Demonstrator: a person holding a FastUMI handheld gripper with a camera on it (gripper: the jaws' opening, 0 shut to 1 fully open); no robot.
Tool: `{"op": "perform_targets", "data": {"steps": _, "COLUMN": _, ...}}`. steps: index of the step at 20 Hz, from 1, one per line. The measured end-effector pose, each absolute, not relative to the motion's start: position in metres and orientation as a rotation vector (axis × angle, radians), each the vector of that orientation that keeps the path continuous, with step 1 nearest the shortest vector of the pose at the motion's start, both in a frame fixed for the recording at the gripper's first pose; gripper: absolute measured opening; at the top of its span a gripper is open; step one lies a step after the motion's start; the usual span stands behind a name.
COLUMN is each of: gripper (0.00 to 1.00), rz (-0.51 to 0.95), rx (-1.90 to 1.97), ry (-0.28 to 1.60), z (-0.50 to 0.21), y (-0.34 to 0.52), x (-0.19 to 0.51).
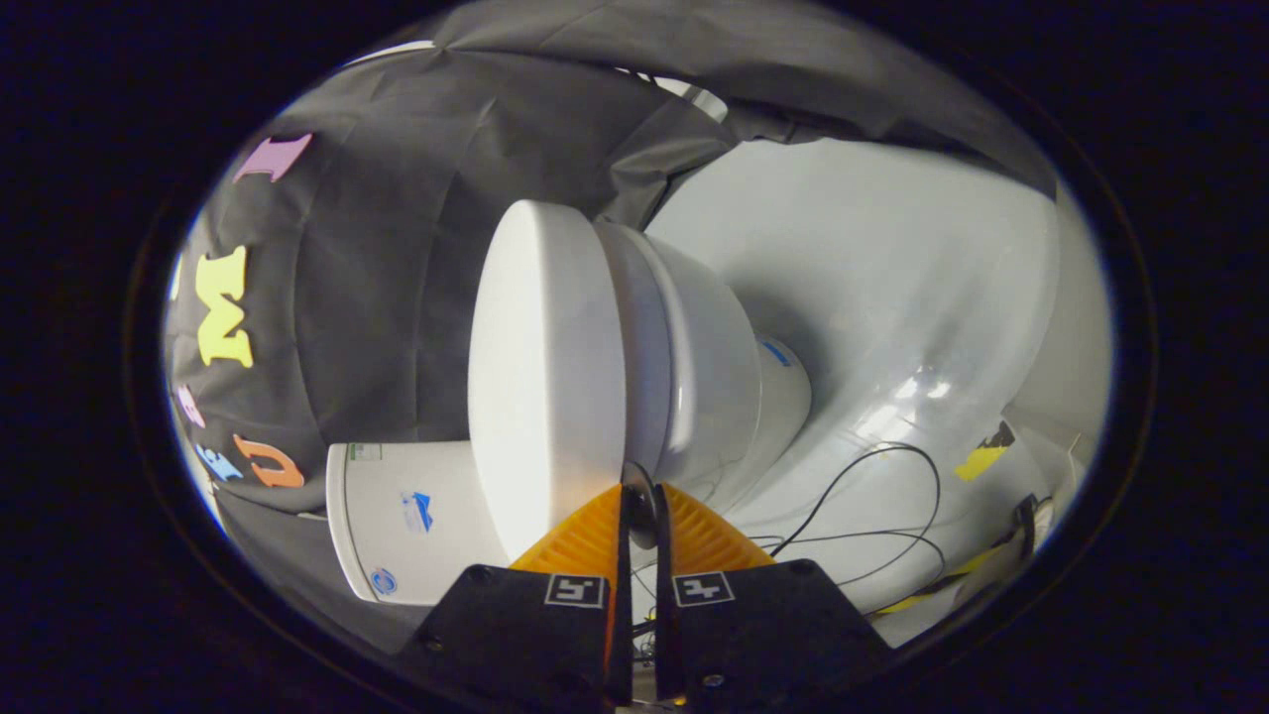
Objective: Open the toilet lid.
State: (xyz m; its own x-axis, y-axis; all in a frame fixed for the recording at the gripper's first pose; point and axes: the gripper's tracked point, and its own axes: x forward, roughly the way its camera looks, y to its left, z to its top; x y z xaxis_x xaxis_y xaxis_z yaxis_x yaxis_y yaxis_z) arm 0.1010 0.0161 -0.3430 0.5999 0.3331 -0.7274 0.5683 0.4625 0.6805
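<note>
One toilet, white, seen with the camera rolled so it lies sideways across the view. Toilet lid (540,367): broad, smooth, oval, lying against the seat (644,357), set just ahead of the fingertips toward 11 o'clock. Bowl (719,367): to the lid's 3 o'clock side, narrowing into the pedestal (783,382). Tank (406,516): white box with small blue marks, at 9 o'clock of the fingers, meeting the lid's near end.

One gripper (639,511): two orange ribbed fingers (580,540) on black mounts, each mount bearing a square marker. Fingers drawn nearly together, a narrow gap between the pads; their tips sit at the lid's near edge, with a thin dark rim showing in the gap. Whether both pads press on that edge cannot be told.

Several black cables (872,496): looped on the glossy white floor (892,297) at 2 o'clock of the fingers. One yellow tag (981,458) beyond the cables.
</note>
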Motion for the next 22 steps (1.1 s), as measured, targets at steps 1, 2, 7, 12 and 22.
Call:
{"op": "perform_targets", "data": {"steps": 1, "gripper": 0.11, "rz": -0.17, "rx": 1.116, "ry": 0.967, "z": -0.34, "y": 0.016, "x": 0.102}}
{"op": "perform_targets", "data": {"steps": 2, "gripper": 0.12, "rz": -0.164, "rx": 1.118, "ry": 0.964, "z": -0.337, "y": 0.017, "x": 0.104}}
{"op": "perform_targets", "data": {"steps": 7, "gripper": 0.08, "rz": -0.135, "rx": 1.109, "ry": 0.934, "z": -0.323, "y": 0.019, "x": 0.106}}
{"op": "perform_targets", "data": {"steps": 12, "gripper": 0.08, "rz": -0.101, "rx": 1.067, "ry": 0.89, "z": -0.305, "y": 0.024, "x": 0.109}}
{"op": "perform_targets", "data": {"steps": 22, "gripper": 0.09, "rz": -0.125, "rx": 0.969, "ry": 0.87, "z": -0.277, "y": 0.035, "x": 0.113}}
